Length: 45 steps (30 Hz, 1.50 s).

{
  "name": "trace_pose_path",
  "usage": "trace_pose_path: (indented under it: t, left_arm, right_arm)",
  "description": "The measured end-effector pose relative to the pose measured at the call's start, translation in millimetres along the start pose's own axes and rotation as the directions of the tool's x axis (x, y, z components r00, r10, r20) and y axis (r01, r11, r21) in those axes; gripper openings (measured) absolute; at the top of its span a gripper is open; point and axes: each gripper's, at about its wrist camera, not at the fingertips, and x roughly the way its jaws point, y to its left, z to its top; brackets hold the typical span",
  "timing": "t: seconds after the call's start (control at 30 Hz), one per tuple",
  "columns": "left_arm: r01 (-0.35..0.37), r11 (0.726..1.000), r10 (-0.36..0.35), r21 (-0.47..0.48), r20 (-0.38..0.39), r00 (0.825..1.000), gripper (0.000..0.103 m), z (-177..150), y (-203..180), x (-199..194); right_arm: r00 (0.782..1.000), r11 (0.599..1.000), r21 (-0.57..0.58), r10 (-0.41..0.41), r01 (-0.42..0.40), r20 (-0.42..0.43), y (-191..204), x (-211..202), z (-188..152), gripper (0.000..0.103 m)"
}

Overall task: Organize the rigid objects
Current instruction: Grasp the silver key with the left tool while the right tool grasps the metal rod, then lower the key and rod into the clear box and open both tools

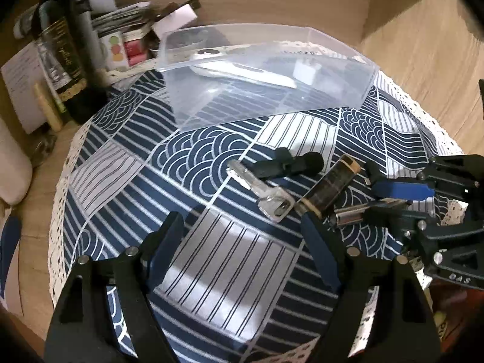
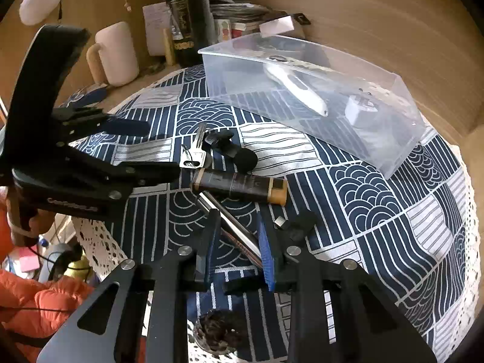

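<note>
Right tongs (image 2: pixel 239 242) around metal bar (image 2: pixel 230 227)

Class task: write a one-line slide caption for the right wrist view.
Right claw straddles a metal bar on the patterned cloth; clear storage box waits beyond.

Left wrist view sits low over the patterned cloth (image 1: pixel 230 260), facing the clear plastic box (image 1: pixel 269 72) head-on, box well ahead. Right wrist view looks from the box's near right side, angled left across the cloth (image 2: pixel 378 199), box (image 2: pixel 305 90) nearer. Both share box, cloth, dark bottle (image 1: pixel 63 57) (image 2: pixel 184 18) behind box.
</note>
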Motion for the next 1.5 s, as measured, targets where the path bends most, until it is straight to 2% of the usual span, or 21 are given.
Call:
trace_pose_path:
  t: [0.23,0.43,0.63,0.73,0.8,0.83,1.0,1.17,1.33,1.5]
  left_arm:
    - [-0.040,0.999,0.040,-0.005,-0.028,0.999,0.080,10,3,18]
    - [-0.056,0.998,0.055,-0.034,-0.026,0.998,0.075,11,9,20]
    - [-0.018,1.000,0.019,0.006,-0.032,0.999,0.074,12,-3,22]
    - [-0.018,1.000,0.019,0.016,-0.023,1.000,0.060,16,-8,24]
    - [-0.015,1.000,0.015,0.006,-0.016,1.000,0.032,18,-6,25]
    - [-0.009,1.000,0.009,-0.004,-0.016,1.000,0.027,19,-4,25]
    - [0.004,1.000,-0.004,-0.031,-0.001,1.000,0.027,13,6,15]
    - [-0.001,1.000,0.002,-0.025,0.061,0.998,0.027,11,11,-2]
    - [0.000,1.000,0.004,-0.029,0.143,0.990,0.027,26,11,-27]
    - [0.019,0.999,-0.008,-0.051,0.211,0.977,0.027,46,17,-47]
  right_arm:
    - [1.000,0.999,-0.046,-0.017,0.017,-0.008,-1,4,0,0.022]
    - [0.997,0.997,0.013,-0.078,0.078,-0.002,-19,7,2,0.016]
    - [0.999,0.999,0.032,-0.035,0.035,-0.022,-26,8,0,0.016]
    - [0.999,0.999,0.010,-0.047,0.048,-0.027,-21,11,-2,0.017]
    - [0.998,0.998,0.011,-0.056,0.056,-0.018,-20,12,-2,0.014]
    - [0.998,0.998,0.020,-0.056,0.056,-0.013,-21,12,-2,0.014]
    - [0.996,0.994,0.085,-0.079,0.075,0.037,-33,2,1,0.014]
    - [0.988,0.985,0.147,-0.107,0.089,0.115,-46,-21,10,0.014]
    - [0.971,0.977,0.191,-0.137,0.099,0.196,-56,-43,24,0.014]
    - [0.944,0.969,0.220,-0.175,0.115,0.279,-65,-67,42,0.014]
